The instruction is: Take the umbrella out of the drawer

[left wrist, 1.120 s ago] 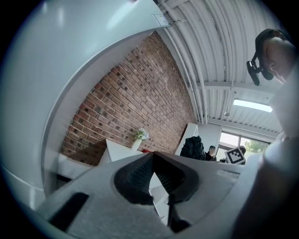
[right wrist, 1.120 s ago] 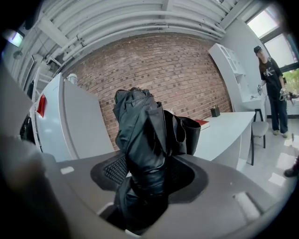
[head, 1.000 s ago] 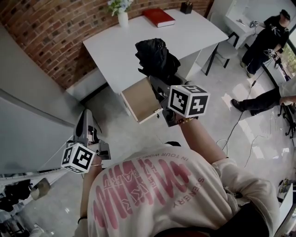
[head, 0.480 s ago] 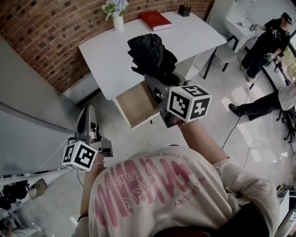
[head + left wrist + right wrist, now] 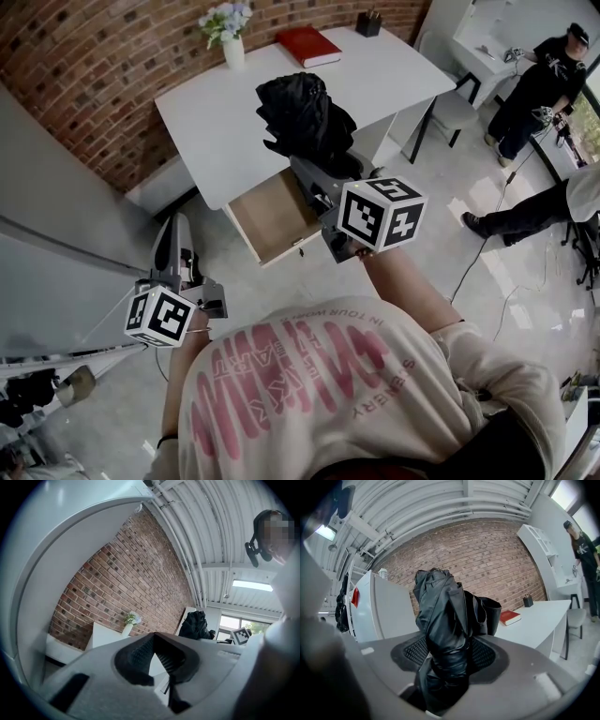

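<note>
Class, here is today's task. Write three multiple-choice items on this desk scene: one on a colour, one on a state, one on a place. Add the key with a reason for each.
1. The umbrella clamped in the right gripper is:
A red; B black; C white.

2. The drawer is:
A shut; B open; C turned upside down.

3. The red book lies:
A in the drawer; B on top of the umbrella; C on the white desk.

Key:
1 B: the folded fabric between the pads in the right gripper view is black.
2 B: the head view shows the drawer's bare wooden bottom pulled out from under the desk.
3 C: the book rests flat on the desk top near its far edge, apart from the umbrella.
</note>
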### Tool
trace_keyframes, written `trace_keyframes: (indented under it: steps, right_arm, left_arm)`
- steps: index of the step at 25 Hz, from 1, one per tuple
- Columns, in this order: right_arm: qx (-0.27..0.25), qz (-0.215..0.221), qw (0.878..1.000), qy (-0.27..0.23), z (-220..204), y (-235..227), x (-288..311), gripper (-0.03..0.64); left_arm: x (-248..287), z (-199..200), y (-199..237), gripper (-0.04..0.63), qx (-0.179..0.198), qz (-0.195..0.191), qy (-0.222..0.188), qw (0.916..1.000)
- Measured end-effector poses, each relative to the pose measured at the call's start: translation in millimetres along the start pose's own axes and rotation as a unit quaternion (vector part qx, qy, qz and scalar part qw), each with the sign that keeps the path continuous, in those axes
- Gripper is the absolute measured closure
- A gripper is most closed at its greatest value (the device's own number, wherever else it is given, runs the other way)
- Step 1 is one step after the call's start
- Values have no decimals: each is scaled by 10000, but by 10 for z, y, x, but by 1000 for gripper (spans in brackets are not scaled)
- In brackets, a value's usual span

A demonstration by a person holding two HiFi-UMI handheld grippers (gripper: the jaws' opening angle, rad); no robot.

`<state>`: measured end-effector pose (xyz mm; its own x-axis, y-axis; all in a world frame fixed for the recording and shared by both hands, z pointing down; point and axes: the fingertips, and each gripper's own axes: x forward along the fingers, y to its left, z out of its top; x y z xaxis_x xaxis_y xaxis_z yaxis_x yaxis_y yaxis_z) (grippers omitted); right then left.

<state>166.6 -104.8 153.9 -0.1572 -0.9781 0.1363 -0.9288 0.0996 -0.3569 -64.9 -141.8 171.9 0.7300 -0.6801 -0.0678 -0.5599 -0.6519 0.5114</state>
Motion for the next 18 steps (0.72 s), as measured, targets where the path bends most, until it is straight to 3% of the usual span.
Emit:
trace_keyframes:
  steps: [18]
  right_arm:
    - [58, -27, 9998, 202, -138, -103, 43, 356]
  left_arm:
    - [71, -53, 41, 589, -33, 57, 171, 9998]
